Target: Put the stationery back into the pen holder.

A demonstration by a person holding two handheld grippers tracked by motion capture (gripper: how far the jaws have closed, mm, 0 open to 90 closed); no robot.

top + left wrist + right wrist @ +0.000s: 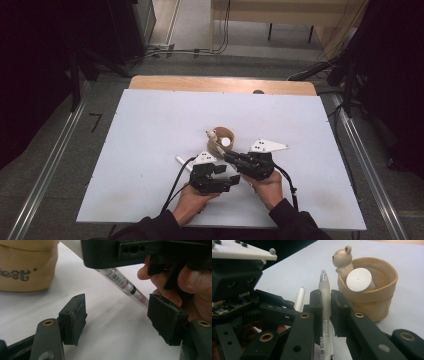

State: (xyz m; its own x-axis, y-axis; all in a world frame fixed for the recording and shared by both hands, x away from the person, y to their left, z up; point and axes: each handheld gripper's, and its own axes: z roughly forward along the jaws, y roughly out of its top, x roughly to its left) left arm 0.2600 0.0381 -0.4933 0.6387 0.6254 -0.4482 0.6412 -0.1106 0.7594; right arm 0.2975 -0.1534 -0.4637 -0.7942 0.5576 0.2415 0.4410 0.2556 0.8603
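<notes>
Right hand-held gripper (325, 305) clamps pen (325, 293), tip raised.

We hold a black two-jaw gripper in each hand near the near edge of the white worktop, forearms in dark sleeves coming in side by side. Our right gripper (325, 307) points away from us, its jaws clamped tight. Our left gripper (117, 317) lies just beside it, turned towards it, its jaws parted and pressing on nothing.
</notes>
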